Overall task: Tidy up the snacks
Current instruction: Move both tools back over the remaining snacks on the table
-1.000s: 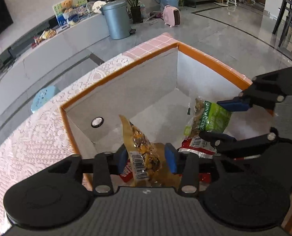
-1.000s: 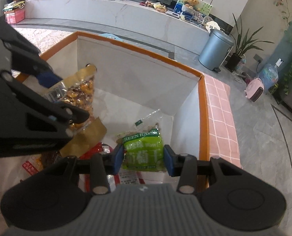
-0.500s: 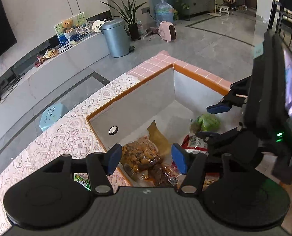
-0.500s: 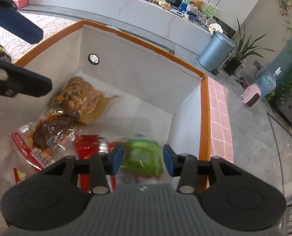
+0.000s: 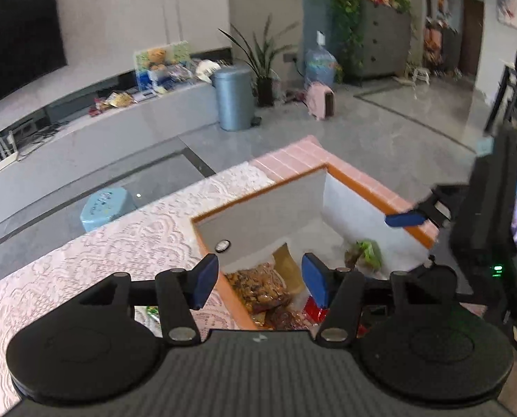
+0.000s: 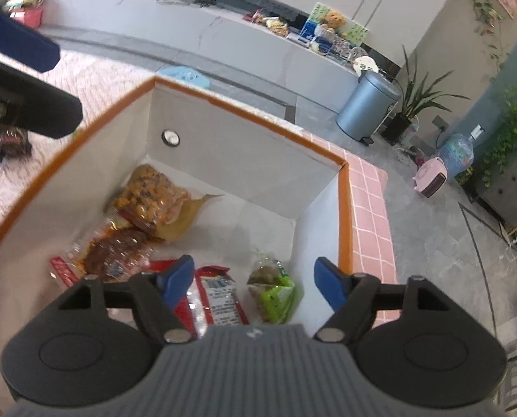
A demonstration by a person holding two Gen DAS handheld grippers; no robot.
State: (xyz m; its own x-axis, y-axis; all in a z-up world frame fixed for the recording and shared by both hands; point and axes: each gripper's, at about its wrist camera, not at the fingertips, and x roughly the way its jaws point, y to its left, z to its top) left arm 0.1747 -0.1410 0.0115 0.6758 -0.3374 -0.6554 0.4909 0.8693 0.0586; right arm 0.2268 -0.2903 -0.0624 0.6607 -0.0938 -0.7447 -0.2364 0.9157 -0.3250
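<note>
An orange-rimmed white box (image 6: pixel 244 116) (image 5: pixel 258 193) holds the snacks. A golden bag of nuts (image 6: pixel 150 198) (image 5: pixel 258 285) lies at its far left, a dark brown pack (image 6: pixel 115 253) beside it, and a red pack (image 6: pixel 216 295) and a green pack (image 6: pixel 275 295) (image 5: pixel 366 253) near the front. My right gripper (image 6: pixel 254 271) hangs above the green and red packs, its jaws opening with nothing pressed between them. My left gripper (image 5: pixel 260 274) is raised over the box's left rim, its jaws closing slightly and empty.
A lace tablecloth (image 5: pixel 102 243) covers the table left of the box, and a dark snack pack (image 6: pixel 8 139) lies on it. Pink tiles (image 6: pixel 369 208) edge the table on the right. On the floor beyond stand a blue stool (image 5: pixel 105 205) and a grey bin (image 5: pixel 232 99).
The left gripper let go of the golden nut bag, which now lies in the box, and rose back over the rim. The right gripper opened and released the green pack onto the box floor.
</note>
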